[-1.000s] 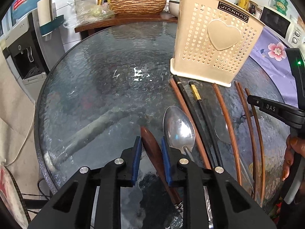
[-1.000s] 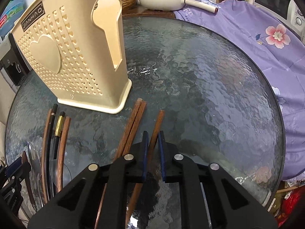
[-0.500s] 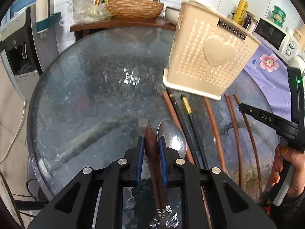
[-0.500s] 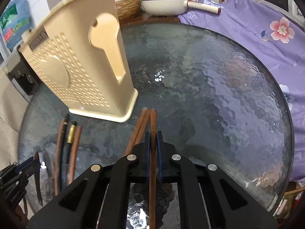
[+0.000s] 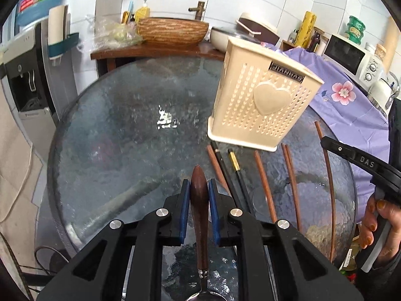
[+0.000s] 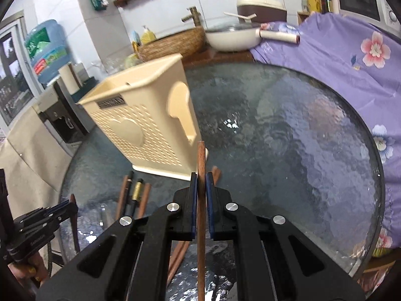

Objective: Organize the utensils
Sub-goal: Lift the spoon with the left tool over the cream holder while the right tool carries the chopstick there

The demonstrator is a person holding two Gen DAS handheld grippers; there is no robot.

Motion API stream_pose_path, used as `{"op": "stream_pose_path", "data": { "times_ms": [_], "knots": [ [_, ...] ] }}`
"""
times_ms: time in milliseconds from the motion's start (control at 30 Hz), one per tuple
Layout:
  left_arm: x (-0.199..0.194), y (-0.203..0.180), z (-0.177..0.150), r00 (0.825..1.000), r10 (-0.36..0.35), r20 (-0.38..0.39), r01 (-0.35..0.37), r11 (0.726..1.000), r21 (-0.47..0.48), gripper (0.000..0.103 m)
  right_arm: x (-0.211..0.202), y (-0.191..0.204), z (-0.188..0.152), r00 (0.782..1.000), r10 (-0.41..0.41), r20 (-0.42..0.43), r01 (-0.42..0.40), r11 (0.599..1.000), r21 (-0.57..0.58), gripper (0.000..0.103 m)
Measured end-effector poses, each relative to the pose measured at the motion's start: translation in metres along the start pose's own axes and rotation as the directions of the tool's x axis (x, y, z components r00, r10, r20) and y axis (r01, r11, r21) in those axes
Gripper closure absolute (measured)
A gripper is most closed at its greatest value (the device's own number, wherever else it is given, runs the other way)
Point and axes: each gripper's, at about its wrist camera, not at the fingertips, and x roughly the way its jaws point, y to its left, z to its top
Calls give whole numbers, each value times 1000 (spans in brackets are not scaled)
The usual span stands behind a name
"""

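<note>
My left gripper is shut on the dark wooden handle of a spoon, whose metal bowl shows at the bottom edge; the spoon is lifted off the glass table. My right gripper is shut on a single brown chopstick that sticks up past its tips. The cream utensil holder with a heart on its side stands just beyond both grippers, and is also the cream utensil holder in the right wrist view. Several brown and black chopsticks lie on the glass in front of it.
A purple floral cloth covers the counter along the table's right side. Behind the table stand a wicker basket, a white pan and a microwave. A water dispenser stands at the left.
The left jaws closed on the spoon's wooden handle and lifted it off the glass. The right gripper raised its chopstick clear of the table, and both views tilted upward.
</note>
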Motion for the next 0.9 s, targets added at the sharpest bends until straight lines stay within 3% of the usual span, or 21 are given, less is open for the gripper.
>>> {"op": "stream_pose_path", "data": {
  "times_ms": [433,900],
  "knots": [
    [-42,3,9,995,-5,97,5,1000,10,88,-71,11,7,987,110,114,-104,993,-53,96],
    [-65,1,21,986,0,166,-5,1000,30,89,-124,27,19,963,143,228,-116,985,-131,96]
  ]
}}
